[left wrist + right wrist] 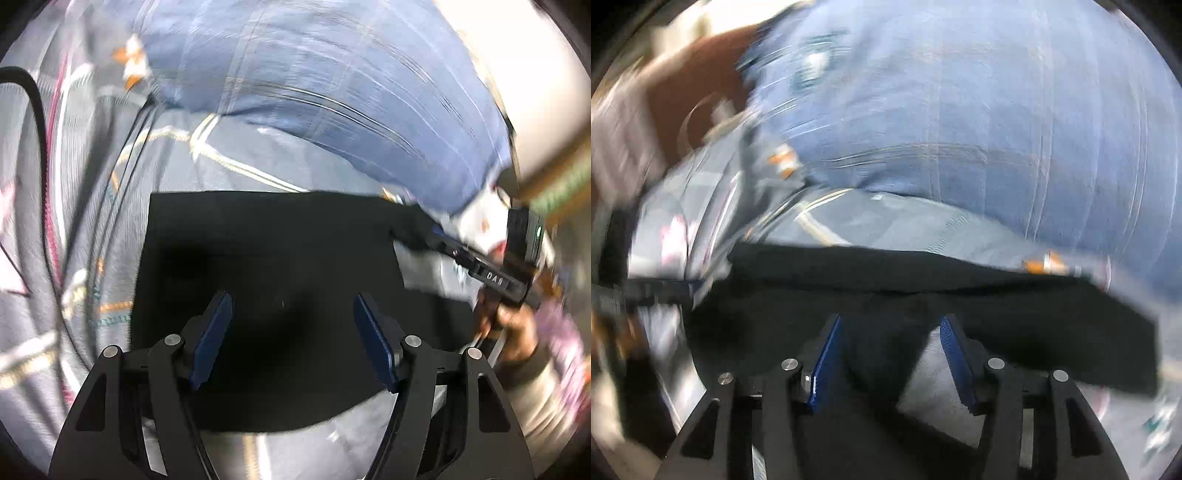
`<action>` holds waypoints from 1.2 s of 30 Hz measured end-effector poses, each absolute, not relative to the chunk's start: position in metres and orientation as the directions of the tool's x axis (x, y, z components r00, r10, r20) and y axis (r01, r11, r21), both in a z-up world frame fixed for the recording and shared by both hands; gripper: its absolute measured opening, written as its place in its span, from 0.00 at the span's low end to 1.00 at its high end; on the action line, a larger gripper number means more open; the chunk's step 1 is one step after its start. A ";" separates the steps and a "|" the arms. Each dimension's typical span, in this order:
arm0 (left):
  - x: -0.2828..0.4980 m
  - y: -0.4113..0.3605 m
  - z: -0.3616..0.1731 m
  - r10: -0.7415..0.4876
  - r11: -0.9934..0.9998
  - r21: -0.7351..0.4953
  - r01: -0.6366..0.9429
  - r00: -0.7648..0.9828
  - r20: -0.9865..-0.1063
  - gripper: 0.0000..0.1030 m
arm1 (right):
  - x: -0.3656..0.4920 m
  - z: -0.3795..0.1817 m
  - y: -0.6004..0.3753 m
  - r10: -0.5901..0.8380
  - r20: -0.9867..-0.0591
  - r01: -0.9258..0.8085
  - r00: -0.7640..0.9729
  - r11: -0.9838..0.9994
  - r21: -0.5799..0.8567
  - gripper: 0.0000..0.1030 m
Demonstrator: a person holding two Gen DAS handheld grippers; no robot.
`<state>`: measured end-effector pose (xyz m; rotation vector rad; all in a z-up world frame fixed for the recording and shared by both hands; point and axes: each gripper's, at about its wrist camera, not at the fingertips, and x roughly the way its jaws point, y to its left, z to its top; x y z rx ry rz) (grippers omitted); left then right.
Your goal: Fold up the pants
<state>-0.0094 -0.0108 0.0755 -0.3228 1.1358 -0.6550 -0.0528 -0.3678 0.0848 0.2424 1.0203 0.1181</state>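
Evidently both grippers, left [291,314] and right [890,336], hung wide open and empty over the folded black pants [266,251] on the bed [258,158], likely ready to regrip.

A bedroom at home: I work on a bed spread with a grey patterned bedsheet [92,177], printed with stripes and orange-and-white shapes. A large blue pillow [314,85] lies at its far side, and black pants [266,266] are laid flat on the sheet.
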 end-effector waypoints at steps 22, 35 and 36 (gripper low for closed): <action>0.058 -0.039 0.031 -0.639 0.729 -0.685 -0.011 0.347 -0.686 0.17 | -0.055 0.064 -0.456 0.269 -0.648 0.328 0.713 0.689 0.646 0.05; -0.079 0.019 0.028 -0.594 0.795 -0.590 0.138 0.371 -0.714 0.14 | -0.235 0.093 -0.368 0.269 -0.655 0.275 0.706 0.749 0.603 0.05; -0.080 0.019 0.016 -0.584 0.802 -0.584 0.122 0.364 -0.726 0.14 | -0.239 0.077 -0.370 0.269 -0.680 0.317 0.682 0.729 0.607 0.05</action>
